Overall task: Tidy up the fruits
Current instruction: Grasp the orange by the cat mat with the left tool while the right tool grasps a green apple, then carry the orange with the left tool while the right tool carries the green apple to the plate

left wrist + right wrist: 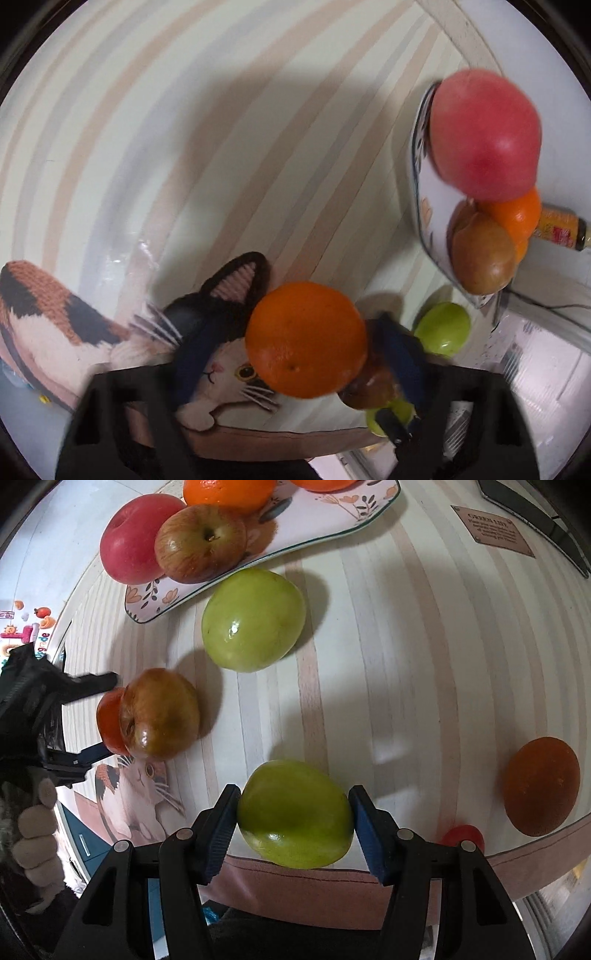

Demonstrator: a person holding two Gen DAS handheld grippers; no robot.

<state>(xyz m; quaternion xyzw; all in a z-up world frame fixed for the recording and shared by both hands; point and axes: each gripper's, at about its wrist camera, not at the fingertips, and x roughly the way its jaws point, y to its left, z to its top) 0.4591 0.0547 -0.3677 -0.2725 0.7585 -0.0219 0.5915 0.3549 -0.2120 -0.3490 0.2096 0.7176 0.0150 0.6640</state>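
My left gripper [291, 350] is shut on an orange [306, 339]; it also shows at the left of the right wrist view [107, 720], partly behind a brown-red apple [160, 714]. My right gripper [293, 816] is shut on a green apple [295, 814] near the mat's front edge. A floral plate [314, 520] holds a red apple [136, 539], a brownish apple [201, 542] and oranges [229, 493]. A second green apple [255, 620] lies on the striped mat just in front of the plate. In the left wrist view the plate [432, 184] stands at the right.
Another orange [541, 792] lies at the mat's right edge, with a small red thing [463, 836] beside it. A cat-shaped knitted mat [110, 332] lies under my left gripper. A small bottle [561, 229] lies behind the plate. A brown label [493, 530] is at far right.
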